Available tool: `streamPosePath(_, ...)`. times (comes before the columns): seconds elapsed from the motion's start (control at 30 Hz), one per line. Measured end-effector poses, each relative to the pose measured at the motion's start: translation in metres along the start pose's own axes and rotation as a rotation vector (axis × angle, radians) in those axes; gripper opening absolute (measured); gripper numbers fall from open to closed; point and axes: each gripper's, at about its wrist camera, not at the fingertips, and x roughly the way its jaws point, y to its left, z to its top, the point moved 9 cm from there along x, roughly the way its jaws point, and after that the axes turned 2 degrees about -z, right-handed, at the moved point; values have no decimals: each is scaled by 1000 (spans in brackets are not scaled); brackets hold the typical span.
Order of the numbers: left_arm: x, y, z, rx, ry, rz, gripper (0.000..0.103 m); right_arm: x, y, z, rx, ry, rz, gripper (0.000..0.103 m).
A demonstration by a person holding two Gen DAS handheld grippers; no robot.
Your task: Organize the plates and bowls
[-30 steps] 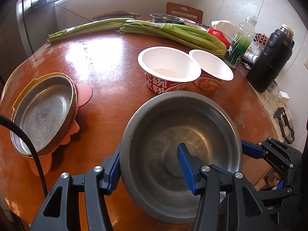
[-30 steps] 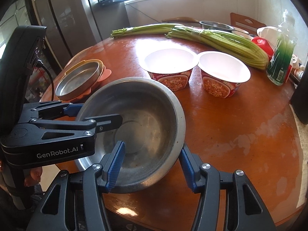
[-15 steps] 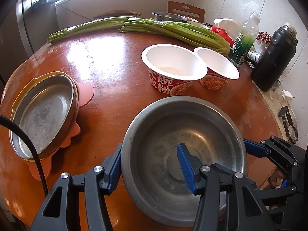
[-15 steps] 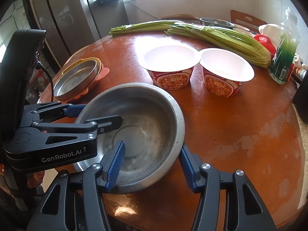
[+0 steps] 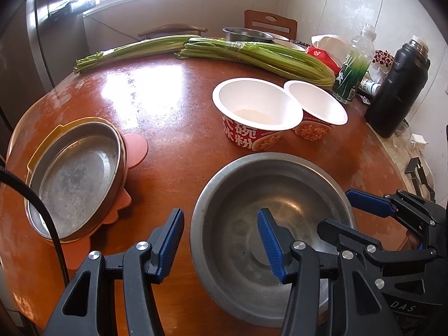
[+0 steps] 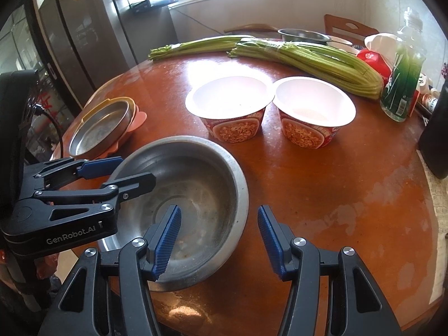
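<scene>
Claws come first, down at the front. The left claw (image 5: 219, 224) is open and sits over the left wall of the big metal bowl (image 5: 280, 196), with one blue finger outside and one inside. There is a small gap between the outside finger and the rim, so it is not squeezing. The right claw (image 6: 218, 218) does the same on the right wall of the bowl. One finger is in, one is out, and neither pad presses on the metal, so it is open too.

The bowl is at the near edge of the round brown table (image 5: 173, 117). I cannot tell if it rests flat on the table.

On the left side of the table is a flat metal plate (image 5: 75, 179). It lies in a yellow dish (image 5: 44, 145), and that dish lies on a pink mat (image 5: 135, 148).

Behind the big bowl stand two white paper bowls (image 5: 257, 106) with red sides, touching each other.

Farther back lie two long bunches of green stalks (image 5: 266, 56). To the right are a clear bottle (image 5: 355, 67) and a black flask (image 5: 397, 89). At the very back there is one more small metal bowl (image 5: 247, 34), with a wooden chair (image 5: 270, 23) behind it.
</scene>
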Motion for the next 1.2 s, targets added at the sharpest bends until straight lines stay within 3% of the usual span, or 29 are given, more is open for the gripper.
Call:
streamPosePath(0.43,-12,12,16,-2,-37,29,54,-2,8,25,-29,-62,-8,63)
streamPosePath(0.73,-14,21,31,-6,-49,42,54,12,5,39,52,-25,35,70)
streamPosePath(1.0,-7,25,53,8,-53,52,54,28,-1,52,120,14,40,70)
streamPosePath(1.2,0,25,83,6,-56,10,54,30,-8,70,210,-22,75,70)
